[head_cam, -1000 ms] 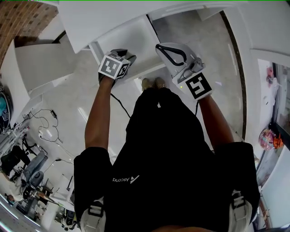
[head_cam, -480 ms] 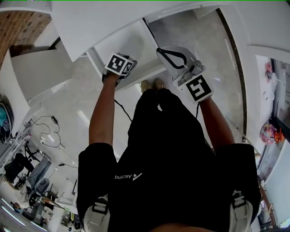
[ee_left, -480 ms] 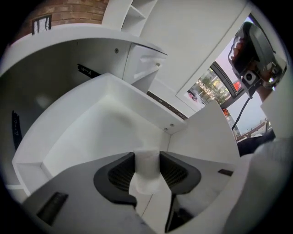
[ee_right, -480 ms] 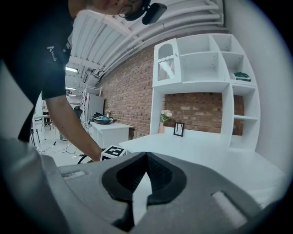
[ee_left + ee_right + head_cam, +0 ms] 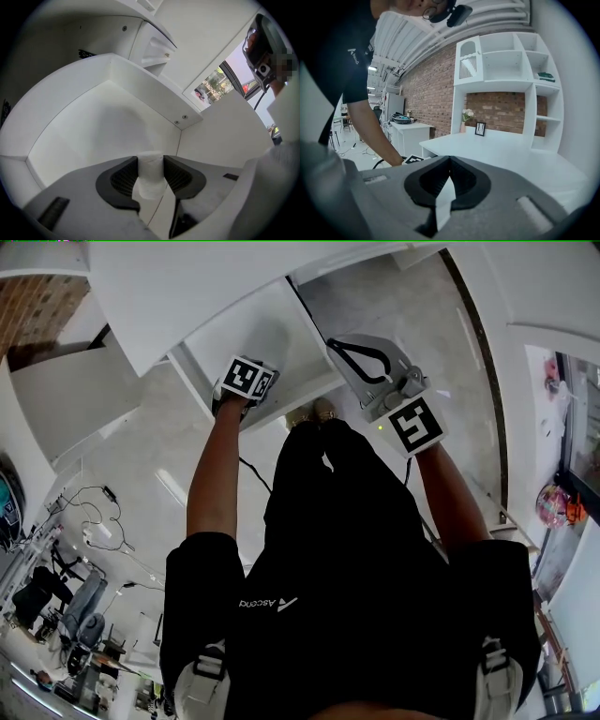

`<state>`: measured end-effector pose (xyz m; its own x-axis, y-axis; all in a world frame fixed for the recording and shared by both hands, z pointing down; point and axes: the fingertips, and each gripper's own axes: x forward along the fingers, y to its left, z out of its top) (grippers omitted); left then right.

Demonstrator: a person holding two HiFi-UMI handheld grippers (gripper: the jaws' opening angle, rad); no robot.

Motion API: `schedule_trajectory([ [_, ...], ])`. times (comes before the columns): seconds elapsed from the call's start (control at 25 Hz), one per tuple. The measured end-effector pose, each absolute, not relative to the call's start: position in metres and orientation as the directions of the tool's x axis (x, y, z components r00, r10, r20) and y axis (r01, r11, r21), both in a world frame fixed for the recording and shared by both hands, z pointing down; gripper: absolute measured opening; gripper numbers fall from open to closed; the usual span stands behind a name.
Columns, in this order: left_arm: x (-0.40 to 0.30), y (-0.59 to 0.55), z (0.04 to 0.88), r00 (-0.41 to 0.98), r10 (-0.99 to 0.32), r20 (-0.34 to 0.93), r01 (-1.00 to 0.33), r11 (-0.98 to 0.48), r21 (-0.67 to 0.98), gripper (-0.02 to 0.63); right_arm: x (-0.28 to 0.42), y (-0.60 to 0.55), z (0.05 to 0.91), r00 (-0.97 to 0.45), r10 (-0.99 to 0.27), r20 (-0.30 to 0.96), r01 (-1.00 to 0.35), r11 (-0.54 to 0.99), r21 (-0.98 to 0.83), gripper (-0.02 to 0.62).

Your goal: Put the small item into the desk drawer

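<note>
Nudged a bit farther over open drawer (image 5: 93, 122) vs 1 s ago, L gripper (image 5: 150, 164) clamped on small white roll (image 5: 150, 180) above near right corner, prob. ready to lower & release; R gripper (image 5: 449, 176) closed, empty, at right.

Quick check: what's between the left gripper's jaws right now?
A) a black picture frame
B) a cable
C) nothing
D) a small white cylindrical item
D: the left gripper is shut on the small white cylindrical item, facing into the open white drawer.
</note>
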<state>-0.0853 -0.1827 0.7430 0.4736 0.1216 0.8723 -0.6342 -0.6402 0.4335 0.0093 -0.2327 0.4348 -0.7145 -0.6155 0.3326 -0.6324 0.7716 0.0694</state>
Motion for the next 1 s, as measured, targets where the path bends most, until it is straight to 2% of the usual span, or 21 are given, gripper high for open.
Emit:
schedule_trajectory([
  [0.44,-0.086,-0.175,0.76,0.446,0.171,0.879,-0.634,-0.633,0.445,0.172,0.022,-0.232,0.445,-0.692,-0.626,0.36,-0.652,0.756,0.062,0.0],
  [1.0,-0.088,-0.18,0.746,0.455,0.132,0.881,-0.643,-0.635,0.428,0.172,0.022,-0.226,0.444,-0.699,-0.623,0.353,-0.648,0.76,0.059,0.0],
])
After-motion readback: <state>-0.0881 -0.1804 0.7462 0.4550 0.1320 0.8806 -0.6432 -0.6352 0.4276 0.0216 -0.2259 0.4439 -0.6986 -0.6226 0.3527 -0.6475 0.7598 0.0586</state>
